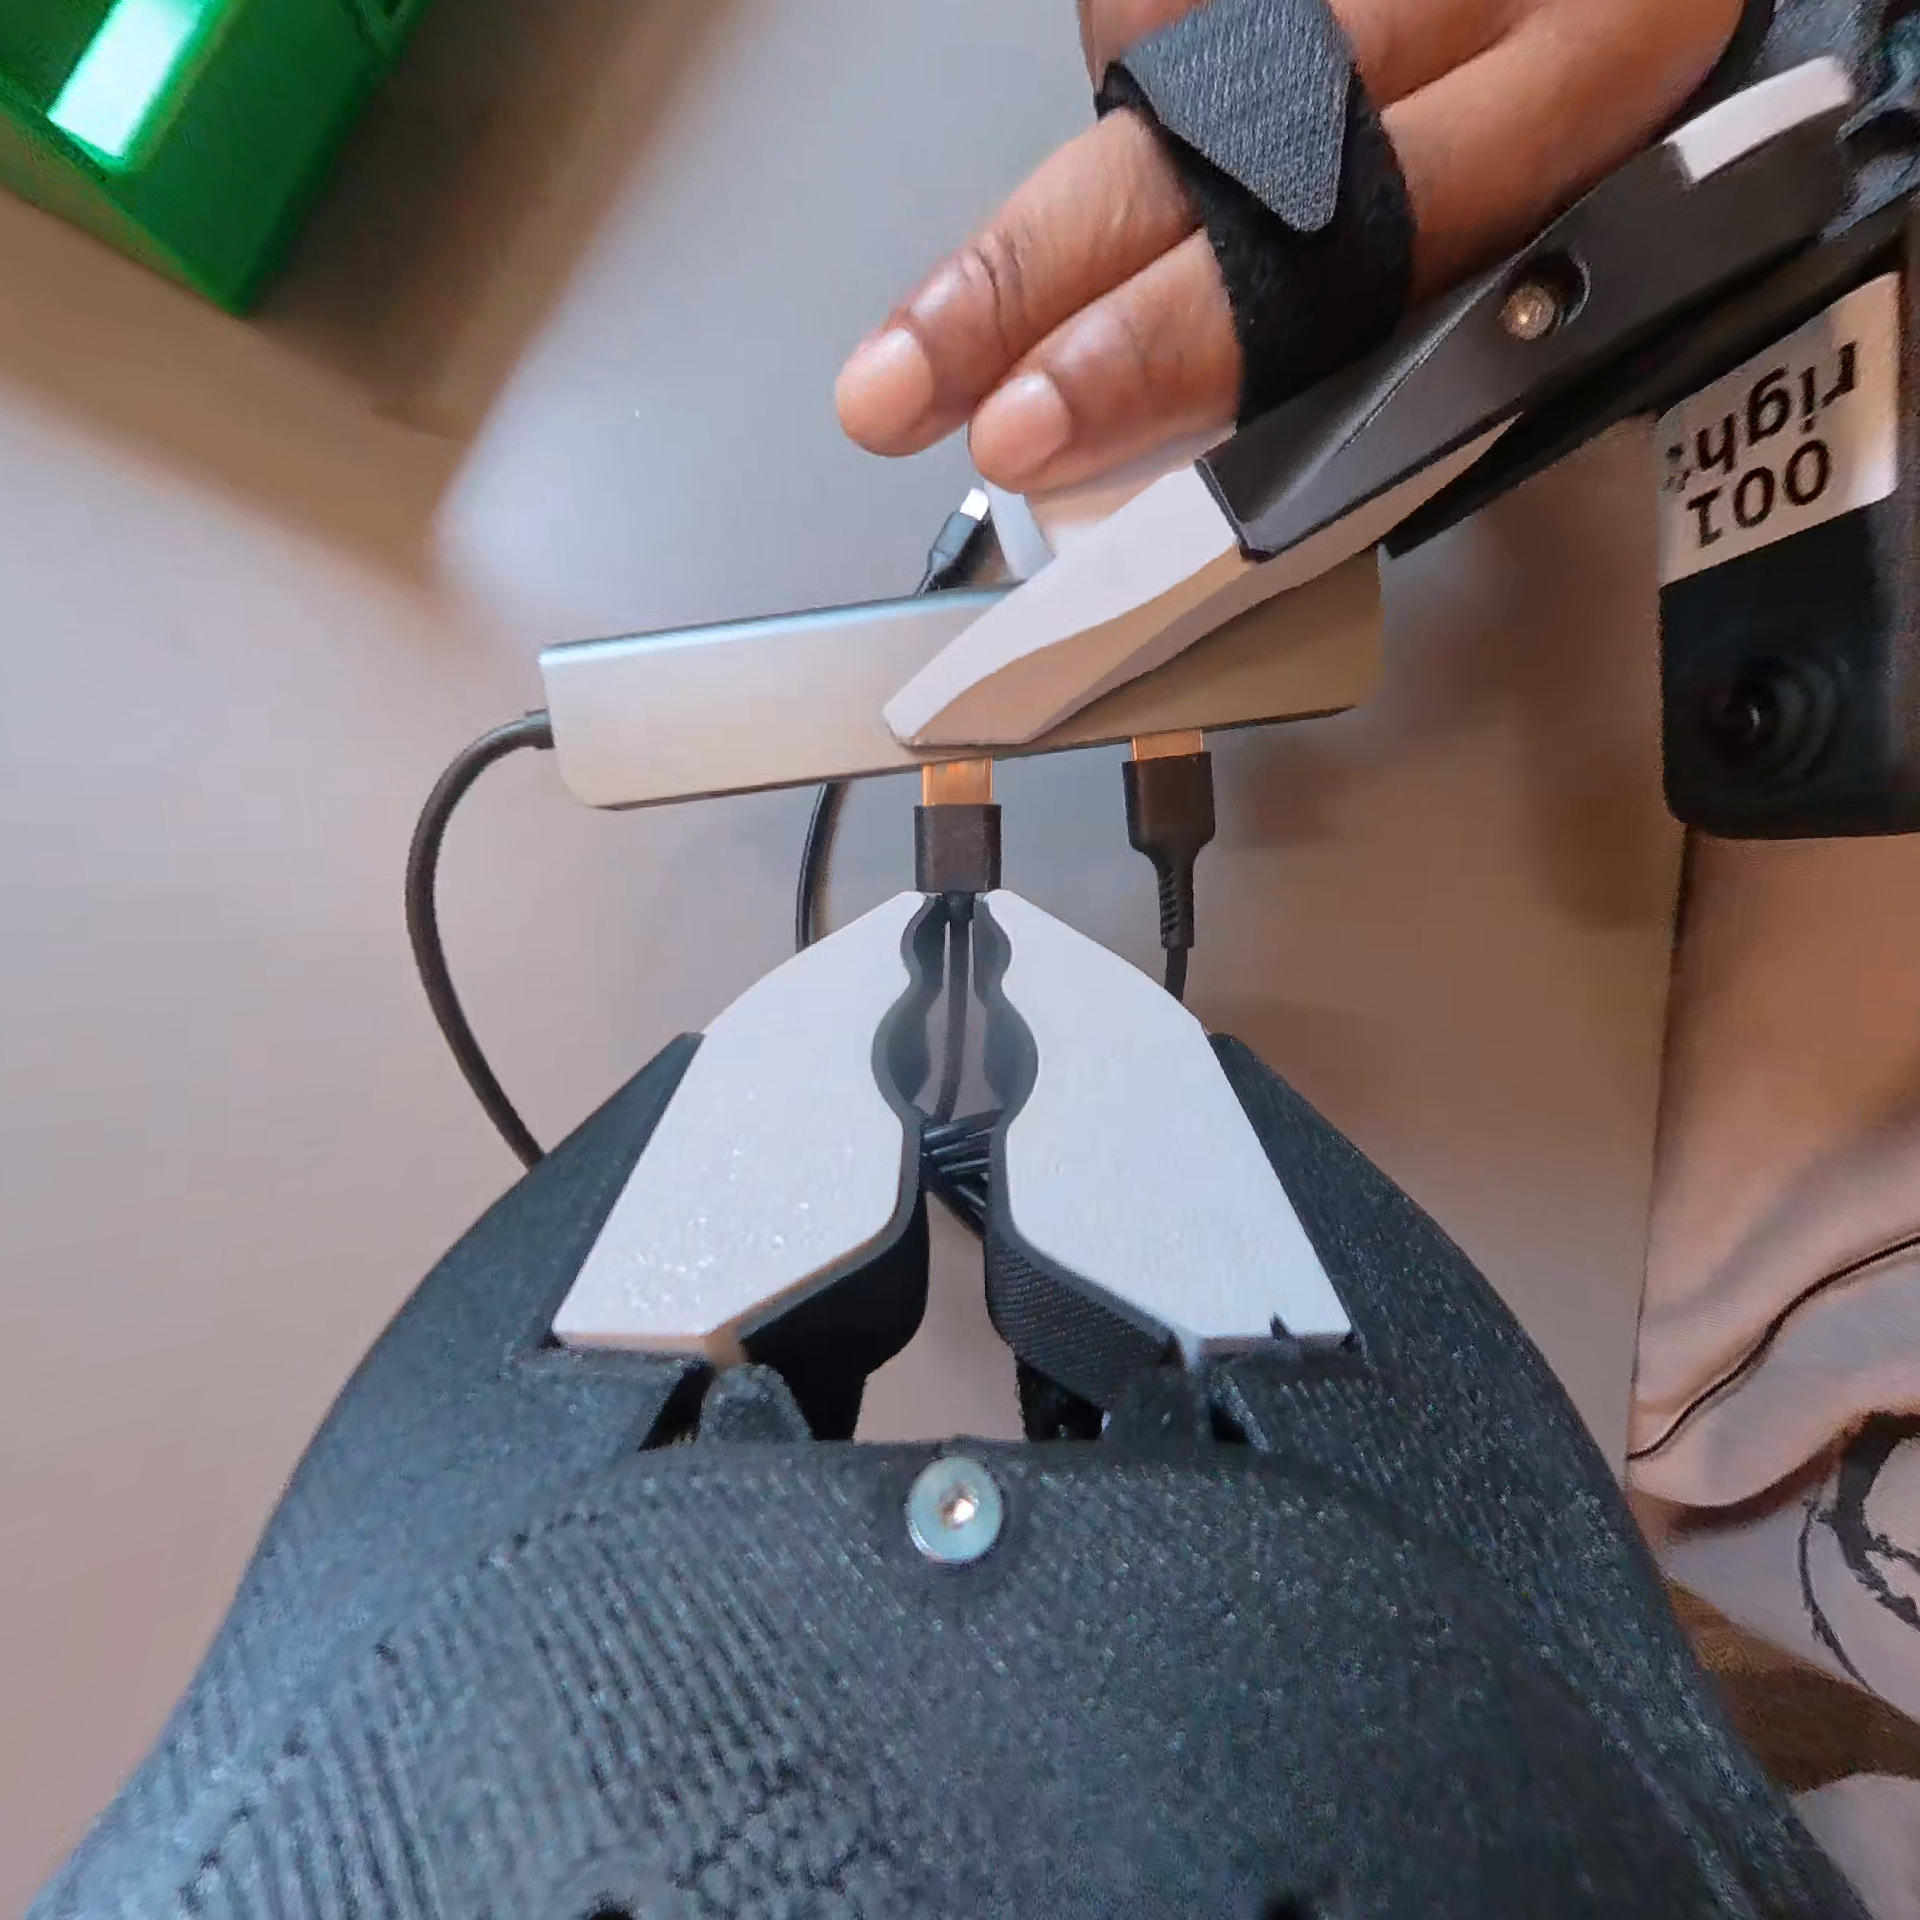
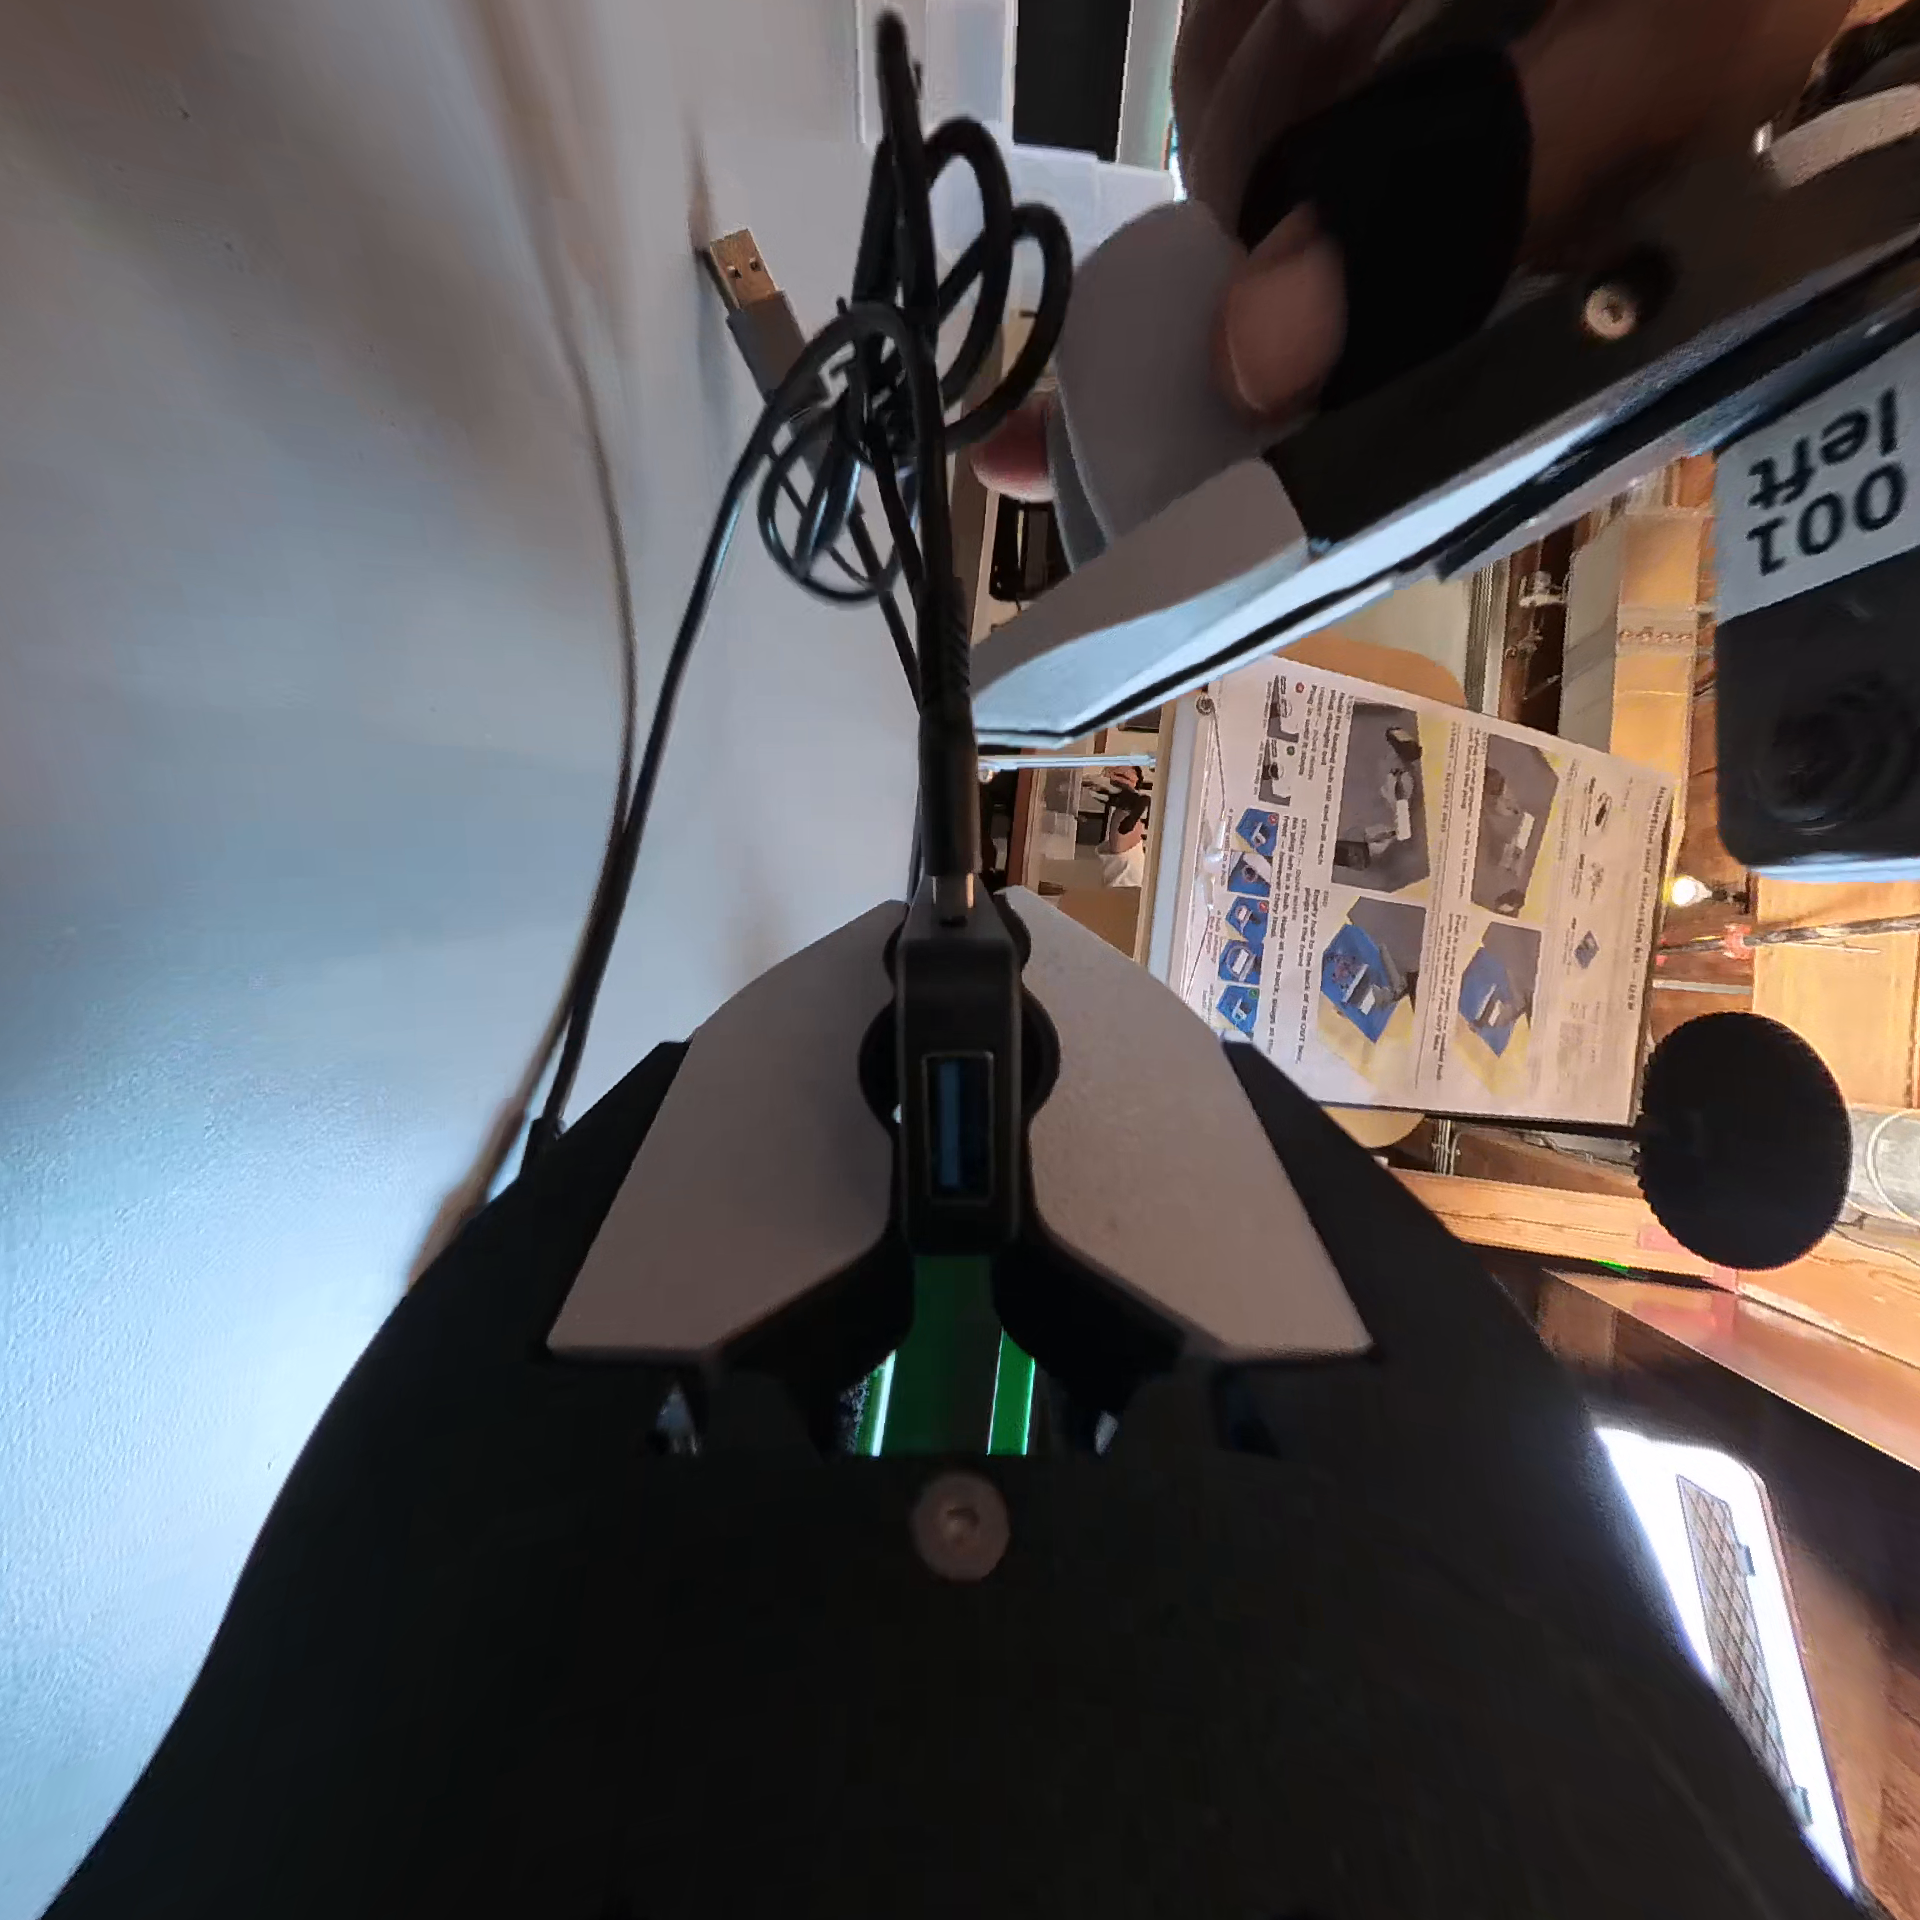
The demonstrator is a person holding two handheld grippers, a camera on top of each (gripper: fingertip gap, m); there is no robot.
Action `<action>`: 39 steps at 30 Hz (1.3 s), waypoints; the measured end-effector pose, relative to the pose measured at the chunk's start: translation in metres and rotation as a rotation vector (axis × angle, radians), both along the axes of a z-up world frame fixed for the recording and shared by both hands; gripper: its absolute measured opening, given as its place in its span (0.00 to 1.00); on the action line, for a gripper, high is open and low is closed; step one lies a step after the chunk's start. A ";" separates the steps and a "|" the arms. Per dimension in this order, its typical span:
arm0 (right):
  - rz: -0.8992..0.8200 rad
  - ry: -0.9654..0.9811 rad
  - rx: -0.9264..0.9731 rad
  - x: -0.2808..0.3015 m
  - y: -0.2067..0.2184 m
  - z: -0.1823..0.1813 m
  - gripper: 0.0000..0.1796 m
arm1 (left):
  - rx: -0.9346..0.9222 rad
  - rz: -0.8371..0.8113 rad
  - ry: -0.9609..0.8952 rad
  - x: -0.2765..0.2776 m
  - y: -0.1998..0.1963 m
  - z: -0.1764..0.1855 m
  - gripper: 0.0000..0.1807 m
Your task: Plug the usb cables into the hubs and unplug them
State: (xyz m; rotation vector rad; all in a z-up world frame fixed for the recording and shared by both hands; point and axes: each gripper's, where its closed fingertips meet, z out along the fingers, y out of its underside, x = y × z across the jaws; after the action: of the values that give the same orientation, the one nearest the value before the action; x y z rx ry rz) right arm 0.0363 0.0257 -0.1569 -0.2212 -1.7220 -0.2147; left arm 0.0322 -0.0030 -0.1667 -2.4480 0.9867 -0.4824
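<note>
A silver USB hub (image 1: 727, 707) is held off the table, long side toward me. My right gripper (image 1: 956, 634) comes from the upper right and is shut on the hub. In the right wrist view the hub (image 2: 951, 1091) sits end-on between its fingers (image 2: 1122, 1122), a blue port facing the camera. My left gripper (image 1: 956, 906) is shut on a black cable just behind its plug (image 1: 956, 847). The plug's metal shell sits partly in a hub port. A second black plug (image 1: 1169, 795) is in the port to the right. The left gripper also shows in the right wrist view (image 2: 1023, 675).
A green box (image 1: 187, 135) stands at the far left of the table. The hub's own cable (image 1: 447, 935) loops down left. A loose USB plug (image 2: 748, 291) and tangled black cables (image 2: 914, 364) lie on the white table. A printed sheet (image 2: 1434, 914) and a laptop (image 2: 1745, 1621) are at the right. The tips of both grippers are at nearly the same place.
</note>
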 end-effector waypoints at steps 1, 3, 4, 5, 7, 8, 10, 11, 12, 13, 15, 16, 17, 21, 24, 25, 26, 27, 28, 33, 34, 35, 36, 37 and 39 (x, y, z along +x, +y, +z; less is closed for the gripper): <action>0.000 -0.004 0.003 -0.001 -0.002 -0.001 0.07 | 0.001 -0.010 0.013 0.000 -0.001 -0.001 0.03; -0.005 -0.006 0.004 -0.003 -0.003 -0.003 0.07 | 0.014 -0.019 0.040 0.001 -0.001 -0.001 0.03; -0.008 -0.006 0.006 -0.003 -0.003 -0.003 0.07 | 0.023 -0.022 0.040 0.002 -0.001 0.000 0.03; -0.004 0.003 0.006 -0.003 -0.003 -0.002 0.07 | 0.032 -0.026 0.026 0.003 -0.001 0.001 0.03; 0.001 0.019 -0.013 -0.001 -0.003 0.001 0.06 | 0.048 -0.037 -0.016 0.005 0.000 0.005 0.03; 0.008 0.023 -0.027 0.000 -0.004 0.002 0.07 | 0.049 -0.048 -0.027 0.007 -0.001 0.006 0.03; 0.034 0.011 -0.025 0.002 -0.008 0.000 0.06 | 0.047 -0.081 -0.025 0.010 -0.005 0.004 0.03; 0.047 0.006 -0.028 0.004 -0.010 -0.001 0.06 | 0.047 -0.094 -0.033 0.012 -0.007 0.004 0.02; 0.060 0.006 -0.035 0.006 -0.012 -0.001 0.05 | 0.043 -0.102 -0.053 0.014 -0.009 0.004 0.02; 0.075 0.005 -0.044 0.008 -0.014 -0.002 0.06 | 0.040 -0.112 -0.073 0.016 -0.011 0.004 0.02; 0.085 0.004 -0.059 0.009 -0.016 -0.002 0.06 | 0.046 -0.121 -0.092 0.018 -0.012 0.005 0.02; 0.084 0.006 -0.062 0.010 -0.015 -0.002 0.06 | 0.055 -0.117 -0.094 0.018 -0.011 0.005 0.02; 0.081 0.009 -0.064 0.010 -0.013 -0.001 0.06 | 0.065 -0.112 -0.097 0.019 -0.010 0.006 0.03; 0.066 0.034 -0.056 0.011 -0.009 0.004 0.06 | 0.130 -0.106 -0.113 0.018 -0.006 0.011 0.03; 0.046 0.102 -0.108 0.011 -0.004 0.021 0.07 | 0.256 -0.069 -0.193 0.016 0.000 0.040 0.09; 0.045 0.123 -0.118 0.012 -0.004 0.028 0.07 | 0.328 -0.043 -0.232 0.012 0.004 0.058 0.12; 0.039 0.147 -0.139 0.013 -0.002 0.034 0.07 | 0.407 -0.011 -0.257 0.005 0.007 0.077 0.14; 0.033 0.168 -0.177 0.015 0.001 0.040 0.07 | 0.498 0.031 -0.269 -0.005 0.009 0.096 0.16; 0.025 0.195 -0.214 0.018 0.005 0.047 0.07 | 0.599 0.078 -0.280 -0.017 0.011 0.116 0.17; -0.057 0.382 -0.438 0.048 0.050 0.119 0.07 | 0.914 0.311 -0.408 -0.071 -0.007 0.162 0.16; -0.087 0.413 -0.460 0.055 0.065 0.137 0.07 | 0.903 0.342 -0.401 -0.080 -0.011 0.150 0.17; -0.116 0.431 -0.470 0.061 0.080 0.154 0.07 | 0.880 0.368 -0.375 -0.087 -0.014 0.134 0.17; -0.168 0.422 -0.489 0.066 0.099 0.167 0.07 | 0.852 0.389 -0.345 -0.094 -0.016 0.117 0.17; -0.243 0.388 -0.507 0.070 0.120 0.176 0.07 | 0.822 0.403 -0.327 -0.097 -0.019 0.100 0.17; -0.380 0.334 -0.459 0.076 0.163 0.194 0.07 | 0.780 0.411 -0.334 -0.098 -0.025 0.076 0.15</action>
State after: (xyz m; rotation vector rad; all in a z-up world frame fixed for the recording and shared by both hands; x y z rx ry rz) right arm 0.1119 0.1882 0.0374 -0.8767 -1.3642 -0.0498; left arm -0.0659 -0.0284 -0.0909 -1.7158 0.3950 -0.2735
